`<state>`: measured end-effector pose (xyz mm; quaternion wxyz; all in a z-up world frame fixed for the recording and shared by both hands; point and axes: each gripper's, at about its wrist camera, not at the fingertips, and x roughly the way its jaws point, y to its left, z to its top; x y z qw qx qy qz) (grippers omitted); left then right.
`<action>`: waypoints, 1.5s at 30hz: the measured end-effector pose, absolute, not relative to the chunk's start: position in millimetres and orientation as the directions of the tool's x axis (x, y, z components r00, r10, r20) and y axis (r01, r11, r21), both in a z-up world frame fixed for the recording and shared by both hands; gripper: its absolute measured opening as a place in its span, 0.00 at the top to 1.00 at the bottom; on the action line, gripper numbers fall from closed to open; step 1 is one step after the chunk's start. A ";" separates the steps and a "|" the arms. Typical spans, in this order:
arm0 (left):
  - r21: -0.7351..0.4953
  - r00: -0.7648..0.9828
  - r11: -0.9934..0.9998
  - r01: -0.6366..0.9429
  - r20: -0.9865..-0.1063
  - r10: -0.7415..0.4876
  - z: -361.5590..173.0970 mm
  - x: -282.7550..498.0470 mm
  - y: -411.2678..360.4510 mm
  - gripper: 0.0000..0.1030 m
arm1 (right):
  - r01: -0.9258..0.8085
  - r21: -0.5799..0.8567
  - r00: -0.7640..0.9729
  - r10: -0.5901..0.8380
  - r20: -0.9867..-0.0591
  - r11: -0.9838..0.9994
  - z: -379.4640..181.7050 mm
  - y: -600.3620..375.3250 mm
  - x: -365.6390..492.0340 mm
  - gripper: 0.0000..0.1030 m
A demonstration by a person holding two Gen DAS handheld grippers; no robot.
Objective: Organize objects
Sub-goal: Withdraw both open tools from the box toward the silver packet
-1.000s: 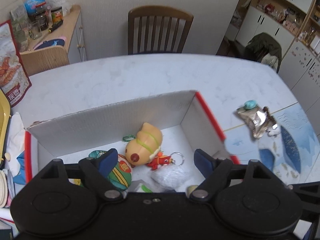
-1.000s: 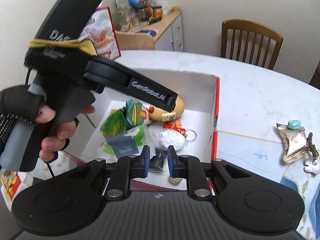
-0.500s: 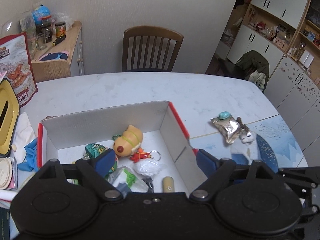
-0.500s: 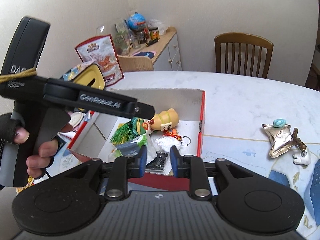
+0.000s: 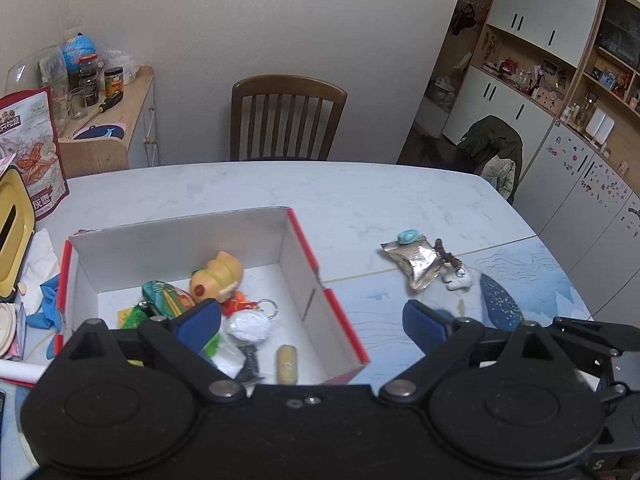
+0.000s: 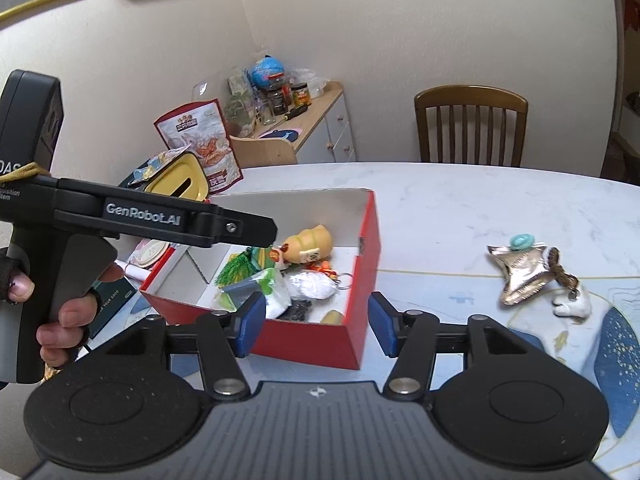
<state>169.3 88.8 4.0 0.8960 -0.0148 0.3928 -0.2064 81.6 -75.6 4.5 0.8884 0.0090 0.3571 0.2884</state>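
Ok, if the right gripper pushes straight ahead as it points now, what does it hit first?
Probably the near red wall of the box, which sits between the open fingers of the right gripper; depth is unclear.

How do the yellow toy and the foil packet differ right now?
The yellow toy lies inside the red box among other items; the foil packet lies outside it on the table. The yellow toy is rounded and matte; the foil packet is flat, crinkled and shiny. Neither is held by the left gripper or right gripper.
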 end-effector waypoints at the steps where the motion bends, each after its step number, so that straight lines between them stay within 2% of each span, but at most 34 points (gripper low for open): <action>1: -0.189 0.611 0.916 0.355 -0.694 -0.380 4.5 166.6 85.3 0.04 | -0.503 0.225 0.581 0.519 -0.627 0.835 4.1 -81.7 81.5 0.42; 9: -0.242 0.615 0.913 0.328 -0.679 -0.401 1.8 154.9 55.6 0.01 | -0.475 0.239 0.595 0.509 -0.622 0.847 0.4 -137.6 86.5 0.31; 13: -0.237 0.622 0.922 0.305 -0.684 -0.381 -1.8 153.6 35.2 0.00 | -0.456 0.244 0.606 0.499 -0.620 0.856 -2.8 -167.0 92.3 0.22; 19: -0.182 0.655 0.935 0.303 -0.673 -0.344 -4.7 150.2 -2.3 0.00 | -0.431 0.252 0.617 0.487 -0.618 0.866 -10.1 -210.7 106.6 0.19; 29: -0.171 0.652 0.924 0.341 -0.665 -0.364 -22.0 163.2 -67.9 0.00 | -0.419 0.224 0.630 0.459 -0.627 0.880 -25.9 -268.8 139.1 0.17; 45: -0.108 0.603 0.945 0.309 -0.746 -0.282 -64.8 237.9 -137.3 0.00 | -0.455 0.158 0.600 0.433 -0.673 0.876 -66.3 -302.6 198.3 0.17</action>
